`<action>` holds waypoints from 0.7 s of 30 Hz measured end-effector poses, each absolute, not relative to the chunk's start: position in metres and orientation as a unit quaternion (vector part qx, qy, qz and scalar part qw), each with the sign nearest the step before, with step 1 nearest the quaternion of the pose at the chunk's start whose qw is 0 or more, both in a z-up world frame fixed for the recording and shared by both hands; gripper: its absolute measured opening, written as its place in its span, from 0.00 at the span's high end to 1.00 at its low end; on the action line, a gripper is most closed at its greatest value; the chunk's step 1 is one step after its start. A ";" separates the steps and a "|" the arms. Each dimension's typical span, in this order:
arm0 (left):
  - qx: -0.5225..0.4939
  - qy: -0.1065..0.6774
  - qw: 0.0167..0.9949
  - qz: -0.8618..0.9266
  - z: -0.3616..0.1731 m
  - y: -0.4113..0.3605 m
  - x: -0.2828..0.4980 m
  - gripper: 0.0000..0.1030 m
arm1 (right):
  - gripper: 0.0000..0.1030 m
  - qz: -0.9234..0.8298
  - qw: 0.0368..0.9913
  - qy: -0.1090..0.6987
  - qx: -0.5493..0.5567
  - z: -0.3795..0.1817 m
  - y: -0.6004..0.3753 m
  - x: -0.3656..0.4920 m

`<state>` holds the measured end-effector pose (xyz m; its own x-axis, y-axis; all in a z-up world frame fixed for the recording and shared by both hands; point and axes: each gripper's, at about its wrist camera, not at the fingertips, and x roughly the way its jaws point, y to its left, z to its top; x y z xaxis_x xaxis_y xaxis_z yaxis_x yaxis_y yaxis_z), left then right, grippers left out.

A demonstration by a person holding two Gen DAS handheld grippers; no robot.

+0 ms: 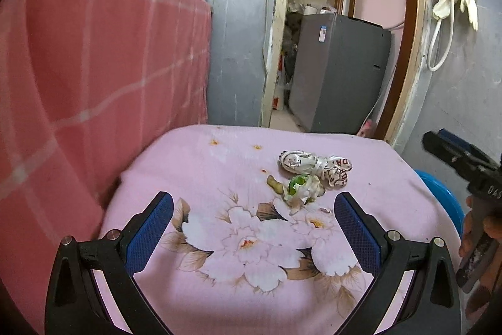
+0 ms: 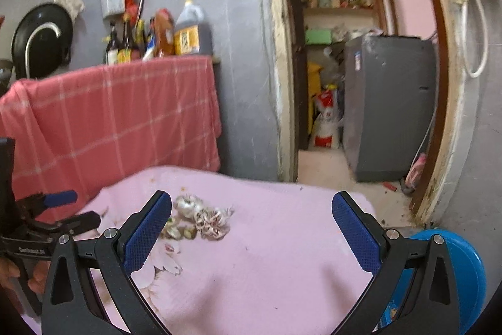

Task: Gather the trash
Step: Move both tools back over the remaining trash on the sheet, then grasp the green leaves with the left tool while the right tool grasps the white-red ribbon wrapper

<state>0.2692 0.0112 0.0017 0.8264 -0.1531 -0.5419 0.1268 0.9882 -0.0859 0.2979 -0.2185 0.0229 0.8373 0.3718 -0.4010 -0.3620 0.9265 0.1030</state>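
On the worktop's soft pink floral cloth (image 1: 219, 178) lie a crumpled white printed wrapper (image 1: 313, 164) and, touching it, a wad of tissue with green scraps (image 1: 302, 189). A round blue bin (image 2: 451, 269) stands beside, contents hidden. The left tool (image 1: 254, 218) and right tool (image 2: 251, 218) gape wide, holding nothing.

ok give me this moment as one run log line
phase: approach | left gripper: open, empty | right gripper: open, empty | crumpled white printed wrappers: on pink floral cloth | blue bin: right of table
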 end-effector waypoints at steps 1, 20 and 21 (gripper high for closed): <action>-0.028 0.291 0.953 -0.079 0.000 0.011 0.273 0.04 | 0.00 0.194 0.956 0.220 0.009 0.020 -0.216 0.302; -0.088 0.383 0.906 -0.159 -0.020 -0.007 0.334 0.78 | 0.50 0.270 0.881 0.388 0.008 -0.023 -0.173 0.375; -0.089 0.387 0.904 -0.158 -0.020 -0.007 0.336 0.80 | 0.52 0.271 0.878 0.395 0.010 -0.025 -0.171 0.379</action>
